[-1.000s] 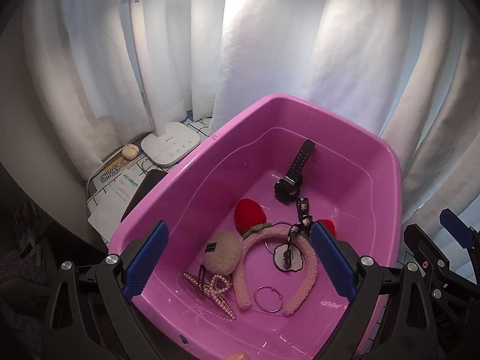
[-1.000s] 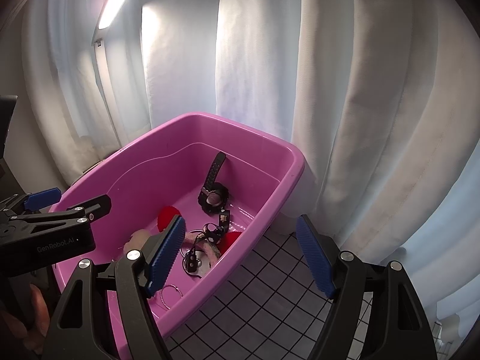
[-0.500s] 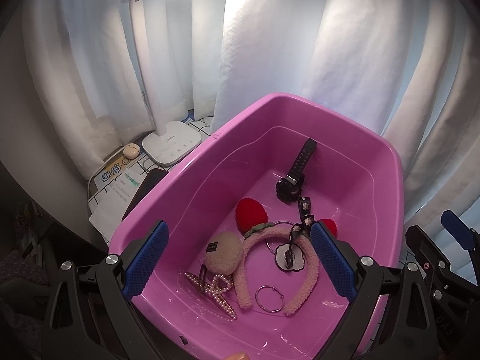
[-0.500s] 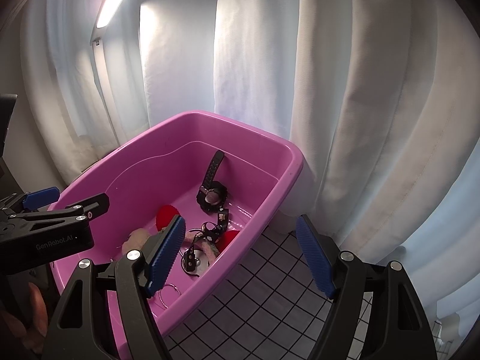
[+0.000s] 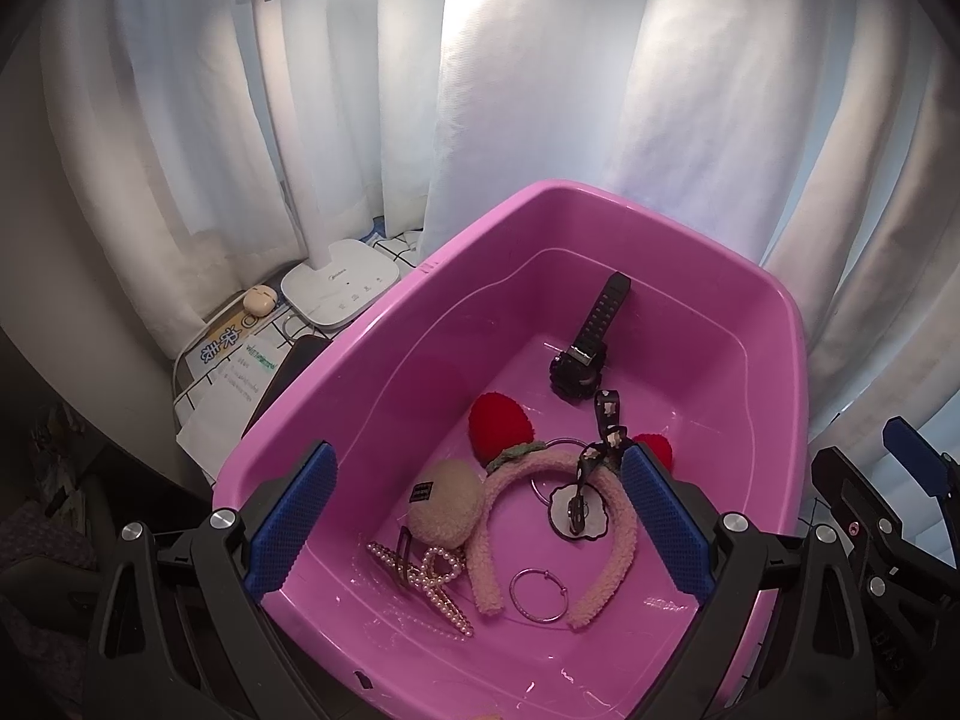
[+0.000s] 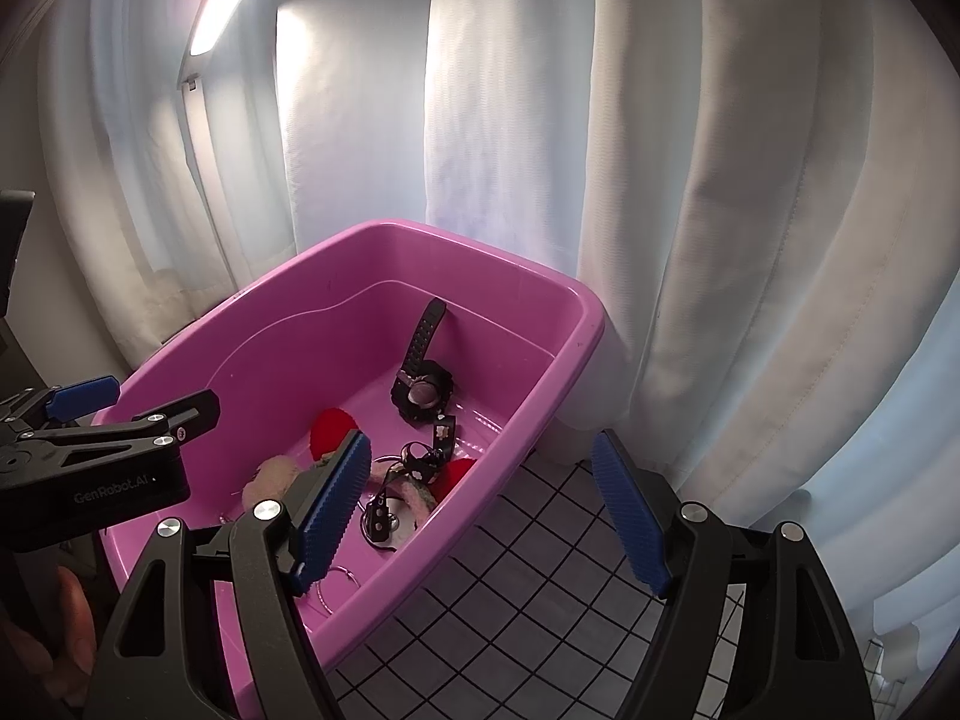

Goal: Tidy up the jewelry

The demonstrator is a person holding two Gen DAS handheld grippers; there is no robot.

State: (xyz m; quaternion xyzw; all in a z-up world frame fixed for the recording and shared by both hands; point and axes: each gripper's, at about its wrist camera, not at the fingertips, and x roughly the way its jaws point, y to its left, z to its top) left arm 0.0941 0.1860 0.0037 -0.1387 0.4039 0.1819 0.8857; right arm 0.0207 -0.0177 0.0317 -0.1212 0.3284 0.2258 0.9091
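Almost no change was logged against the pictures from a second and half a second back: only a slight camera drift was seen, and every item in the pink tub (image 5: pixel 384 360) was found where it had been. So no progress either way could be read from this interval. Left gripper (image 5: pixel 474 516) was held spread wide above the tub's near end, nothing between its blue pads (image 5: pixel 288 516); right gripper (image 6: pixel 480 516) was likewise held released and empty, hung over the tub's right rim and the checked tabletop (image 6: pixel 510 588). All jewelry was seen gathered in the tub: black watch (image 5: pixel 579 354) at the far end with its strap leaned up the wall, fuzzy pink headband (image 5: pixel 618 528) with red ears (image 5: pixel 498 423) mid-floor, a dark patterned strap clip (image 5: pixel 603 438) laid across it, a plush beige clip (image 5: pixel 444 501) and a pearl hair clip (image 5: pixel 435 579) to the near left, a silver hoop (image 5: pixel 538 594) inside the headband's arc. That layout would fit either items already collected into the tub or items waiting to be sorted out of it; which one could not be settled. Surface was noted as a white grid-patterned cloth. White curtains (image 6: pixel 690 180) were hung behind, a lit desk lamp (image 5: pixel 339 291) stood left of the tub, with papers (image 5: pixel 228 372) and a small earbud case (image 5: pixel 259 299) beside it.
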